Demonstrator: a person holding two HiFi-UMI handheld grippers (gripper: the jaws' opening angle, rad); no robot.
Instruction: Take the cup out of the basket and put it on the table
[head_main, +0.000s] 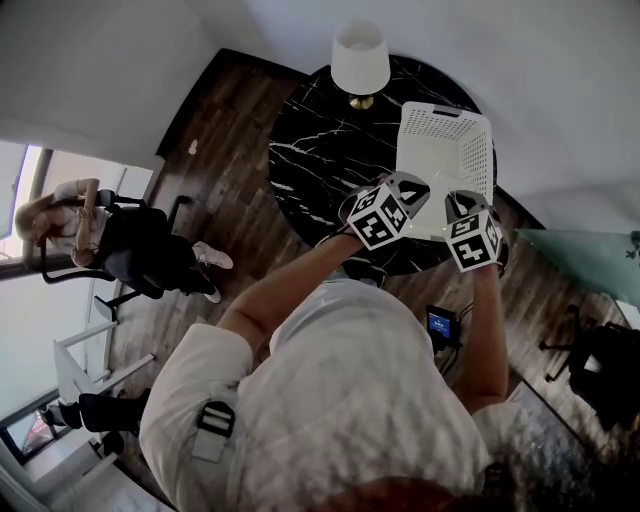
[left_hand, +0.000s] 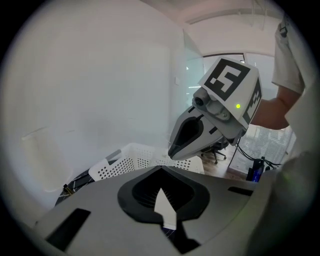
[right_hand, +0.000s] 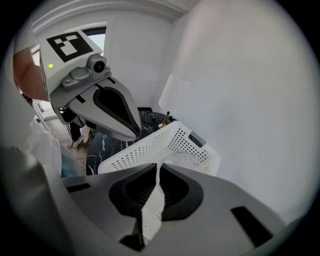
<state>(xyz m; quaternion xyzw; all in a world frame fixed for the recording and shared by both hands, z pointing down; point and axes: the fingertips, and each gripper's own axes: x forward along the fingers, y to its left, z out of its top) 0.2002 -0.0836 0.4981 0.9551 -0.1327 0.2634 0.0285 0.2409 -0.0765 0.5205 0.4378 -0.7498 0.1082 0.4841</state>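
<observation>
Fingers of the left gripper (left_hand: 162, 187) are closed to a thin slit, with nothing pinched between them. Those of the right gripper (right_hand: 156, 185) are likewise closed on nothing. The two are held side by side. Just beyond the fingertips, the basket (right_hand: 150, 147) is set on the table (head_main: 320, 140). The cup cannot be made out for certain. Only a pale curved shape is glimpsed inside the basket, ahead of the right fingers.

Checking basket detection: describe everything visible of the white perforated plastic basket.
The white perforated plastic basket is rectangular, open-topped, with a solid rim and a handle slot in one end. It stands upright on the round black marble table near its edge, beside the white-shaded lamp. Contents cannot be made out.
</observation>
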